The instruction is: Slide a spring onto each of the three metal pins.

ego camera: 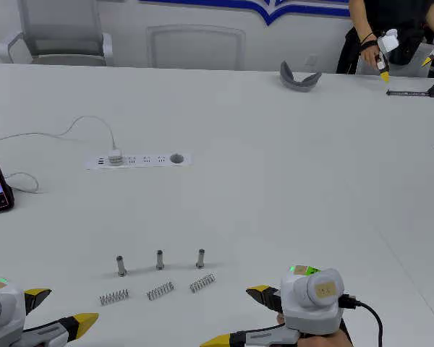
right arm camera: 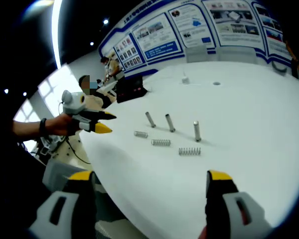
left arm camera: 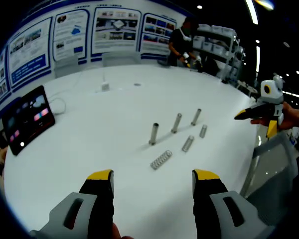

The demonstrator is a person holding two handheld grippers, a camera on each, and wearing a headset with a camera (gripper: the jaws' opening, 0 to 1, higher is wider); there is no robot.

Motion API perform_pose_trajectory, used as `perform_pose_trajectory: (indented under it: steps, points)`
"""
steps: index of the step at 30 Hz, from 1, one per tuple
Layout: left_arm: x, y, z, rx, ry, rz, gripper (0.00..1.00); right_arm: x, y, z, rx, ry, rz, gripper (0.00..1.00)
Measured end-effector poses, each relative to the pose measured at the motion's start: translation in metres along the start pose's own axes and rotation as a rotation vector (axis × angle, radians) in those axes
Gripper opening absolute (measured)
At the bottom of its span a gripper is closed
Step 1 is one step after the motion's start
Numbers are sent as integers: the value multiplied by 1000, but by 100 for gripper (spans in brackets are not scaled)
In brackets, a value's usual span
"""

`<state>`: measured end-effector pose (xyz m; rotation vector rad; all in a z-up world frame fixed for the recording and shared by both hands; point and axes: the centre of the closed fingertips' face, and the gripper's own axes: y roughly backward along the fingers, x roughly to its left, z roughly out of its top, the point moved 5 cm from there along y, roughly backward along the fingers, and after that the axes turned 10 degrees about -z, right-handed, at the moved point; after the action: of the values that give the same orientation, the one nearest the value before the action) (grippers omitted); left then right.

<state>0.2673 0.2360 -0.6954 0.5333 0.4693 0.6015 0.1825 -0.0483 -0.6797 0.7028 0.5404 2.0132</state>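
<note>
Springs lie loose before three bare pins; nothing threaded yet.
Left tongs and right tongs gape empty; next, one should pinch a spring.

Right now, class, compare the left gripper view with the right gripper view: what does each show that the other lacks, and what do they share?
Left gripper view's extra: the right hand-held gripper, open, at that view's right side. Right gripper view's extra: the left hand-held gripper, open, at that view's left side. Shared: three upright pins on the white table, all bare, with three springs lying loose beside them.
</note>
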Motion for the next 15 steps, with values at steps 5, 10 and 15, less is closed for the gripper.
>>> perform_pose_trajectory:
  steps: [5, 10, 15]
  points:
    - [-1, 4, -2, -8, 10, 4, 68, -1, -1, 0, 5, -1, -4, 94]
    - [-1, 5, -4, -10, 11, 6, 71, -3, -3, 0, 3, -6, -4, 94]
    - [-2, 6, -7, -4, 13, 5, 73, -3, -4, 1, 4, -10, -2, 95]
